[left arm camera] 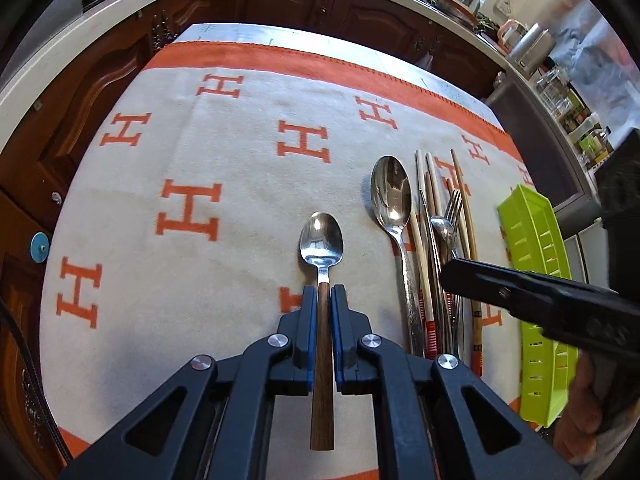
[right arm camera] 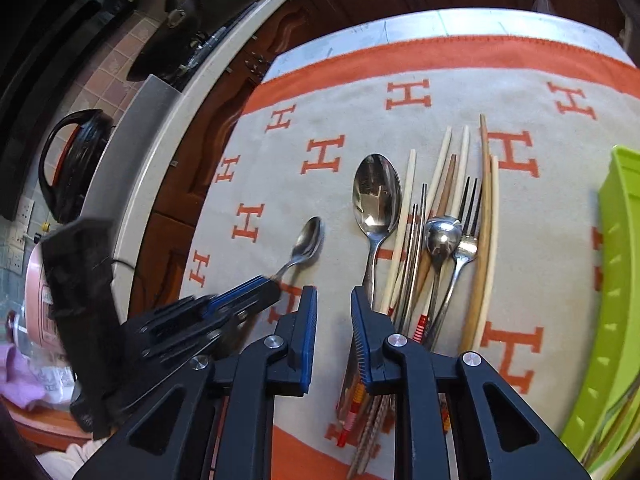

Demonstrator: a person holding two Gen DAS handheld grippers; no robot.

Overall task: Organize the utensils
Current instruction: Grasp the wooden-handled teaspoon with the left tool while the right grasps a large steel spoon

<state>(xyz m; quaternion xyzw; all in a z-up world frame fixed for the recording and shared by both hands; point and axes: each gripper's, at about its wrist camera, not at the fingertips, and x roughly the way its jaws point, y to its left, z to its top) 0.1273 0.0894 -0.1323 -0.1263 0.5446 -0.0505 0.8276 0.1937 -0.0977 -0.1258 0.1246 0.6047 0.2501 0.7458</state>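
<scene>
My left gripper (left arm camera: 323,293) is shut on the wooden handle of a small spoon (left arm camera: 322,240), whose steel bowl points away over the cloth. From the right wrist view the same spoon (right arm camera: 308,240) sticks out of the left gripper (right arm camera: 266,284). My right gripper (right arm camera: 334,294) hangs open just left of a large steel spoon (right arm camera: 376,196), with only cloth between its fingers. In the left wrist view the right gripper (left arm camera: 450,276) hovers over the utensil pile. That pile holds several chopsticks (right arm camera: 486,216), a fork (right arm camera: 468,236) and a little spoon (right arm camera: 442,236).
A white cloth (left arm camera: 200,280) with orange H marks covers the table. A lime green slotted basket (left arm camera: 536,280) lies along the right edge, also the basket (right arm camera: 616,280) beside the pile. Dark wooden cabinets and a countertop (left arm camera: 100,12) with kitchen items ring the table.
</scene>
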